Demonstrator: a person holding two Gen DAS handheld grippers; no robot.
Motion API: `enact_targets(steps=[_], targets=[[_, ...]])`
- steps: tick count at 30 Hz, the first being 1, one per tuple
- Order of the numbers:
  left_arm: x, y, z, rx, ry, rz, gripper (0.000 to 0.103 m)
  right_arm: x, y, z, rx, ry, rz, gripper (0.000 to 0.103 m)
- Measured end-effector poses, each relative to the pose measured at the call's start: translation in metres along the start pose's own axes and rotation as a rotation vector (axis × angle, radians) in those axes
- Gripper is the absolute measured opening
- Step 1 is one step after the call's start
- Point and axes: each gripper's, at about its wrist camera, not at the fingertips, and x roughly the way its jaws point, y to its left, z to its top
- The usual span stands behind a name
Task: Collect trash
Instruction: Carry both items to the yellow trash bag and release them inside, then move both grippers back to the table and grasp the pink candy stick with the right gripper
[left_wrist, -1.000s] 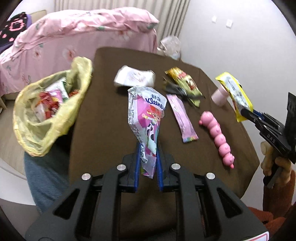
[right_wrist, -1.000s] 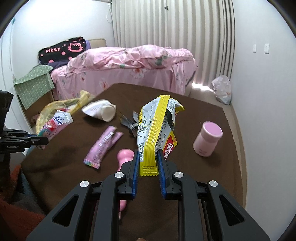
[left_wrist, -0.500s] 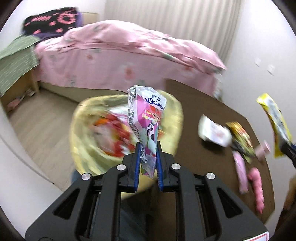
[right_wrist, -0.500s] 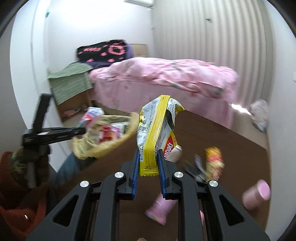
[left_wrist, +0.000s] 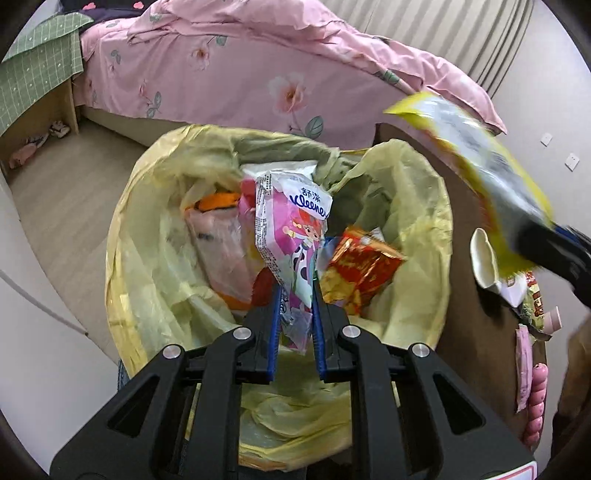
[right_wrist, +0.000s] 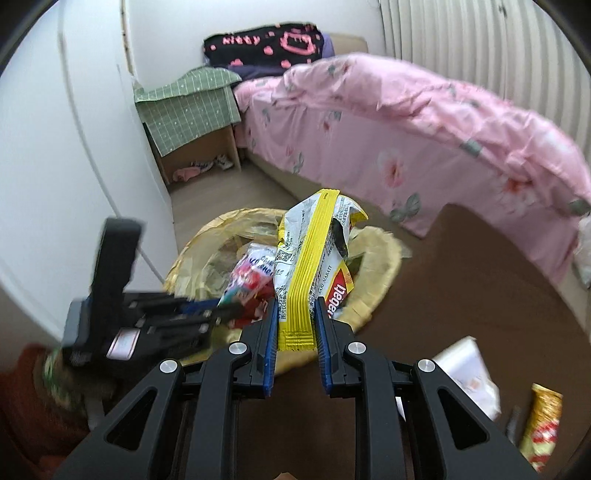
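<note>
My left gripper (left_wrist: 294, 295) is shut on a pink Kleenex tissue pack (left_wrist: 291, 225) and holds it right over the open yellow trash bag (left_wrist: 155, 206), which holds several wrappers. My right gripper (right_wrist: 295, 317) is shut on a yellow and white snack wrapper (right_wrist: 314, 254) and holds it above the table near the bag's rim (right_wrist: 384, 258). The wrapper also shows blurred at the right of the left wrist view (left_wrist: 476, 147). The left gripper shows blurred in the right wrist view (right_wrist: 218, 310), over the bag.
The brown table (right_wrist: 461, 280) carries a white crumpled packet (right_wrist: 469, 362), a gold and red wrapper (right_wrist: 543, 424), a pink wrapper (left_wrist: 522, 365) and a pink beaded toy (left_wrist: 535, 402). A pink-covered bed (left_wrist: 236, 70) stands behind. A green-covered nightstand (right_wrist: 188, 107) is at the left.
Both grippers have swung left from over the table toward the trash bag. The tissue pack now hangs over the bag's opening; the yellow wrapper has come up close to the bag's rim.
</note>
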Motion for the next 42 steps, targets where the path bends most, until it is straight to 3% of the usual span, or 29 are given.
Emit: enact_targets(steps=[4, 8, 18, 23, 25, 27, 33, 42], targets=[[-0.001, 0.004, 0.0, -0.008, -0.017, 0.01, 0.015, 0.044, -0.009, 0.01, 0.024, 0.093, 0.037, 0.018], [-0.001, 0.006, 0.002, -0.021, -0.02, -0.013, 0.015, 0.075, -0.021, 0.01, 0.044, 0.172, -0.002, 0.019], [0.001, 0.004, 0.009, -0.035, -0.027, -0.037, 0.014, 0.086, -0.029, 0.002, 0.021, 0.189, -0.029, 0.019], [-0.004, 0.01, 0.015, -0.087, -0.054, -0.075, 0.017, 0.077, -0.031, 0.001, 0.021, 0.148, -0.018, 0.021], [-0.01, 0.015, 0.017, -0.116, -0.079, -0.091, 0.039, 0.073, -0.03, 0.0, 0.01, 0.137, -0.016, 0.031], [-0.016, 0.019, 0.019, -0.144, -0.1, -0.111, 0.044, 0.068, -0.028, -0.002, -0.006, 0.118, -0.033, 0.04], [-0.027, 0.014, 0.02, -0.129, -0.104, -0.084, 0.048, 0.029, -0.032, -0.012, 0.016, 0.04, -0.041, 0.047], [-0.055, -0.029, 0.011, -0.029, -0.126, -0.061, 0.049, -0.069, -0.06, -0.05, 0.101, -0.106, -0.17, 0.053]])
